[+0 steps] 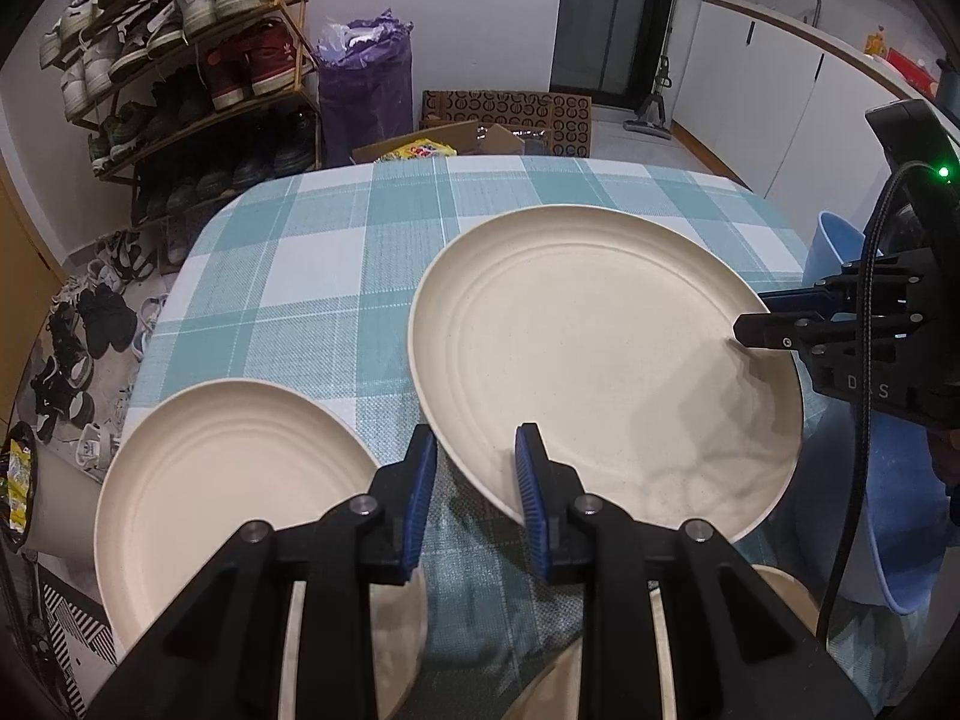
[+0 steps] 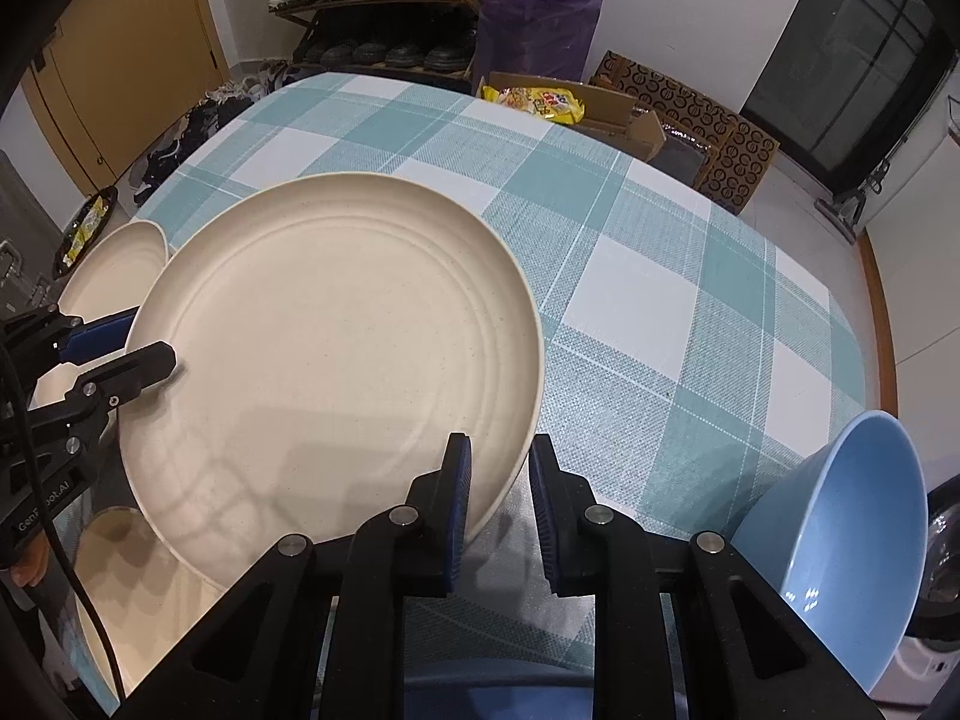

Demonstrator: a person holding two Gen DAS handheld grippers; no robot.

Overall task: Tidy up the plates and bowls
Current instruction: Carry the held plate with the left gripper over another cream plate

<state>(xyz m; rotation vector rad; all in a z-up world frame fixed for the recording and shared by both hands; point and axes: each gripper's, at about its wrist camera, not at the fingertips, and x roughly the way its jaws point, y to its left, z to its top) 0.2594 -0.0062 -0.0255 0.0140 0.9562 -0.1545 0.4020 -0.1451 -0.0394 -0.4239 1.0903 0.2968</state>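
Note:
A large cream plate (image 1: 606, 360) is tilted up off the checked table; it also shows in the right wrist view (image 2: 336, 348). My left gripper (image 1: 474, 504) straddles its near rim, jaws apart with a clear gap. My right gripper (image 2: 498, 504) straddles the opposite rim, jaws also apart; it shows in the left wrist view (image 1: 774, 315). A second cream plate (image 1: 240, 480) lies at the left. More cream dishes (image 1: 774, 594) lie under my grippers. A light blue bowl (image 2: 840, 546) lies tipped on its side at the table's right edge.
The teal-and-white checked table (image 2: 660, 276) stretches away behind the plates. Past its far edge stand a shoe rack (image 1: 180, 72), a purple bag (image 1: 366, 84) and cardboard boxes (image 1: 510, 120). A white counter (image 1: 810, 90) is at the right.

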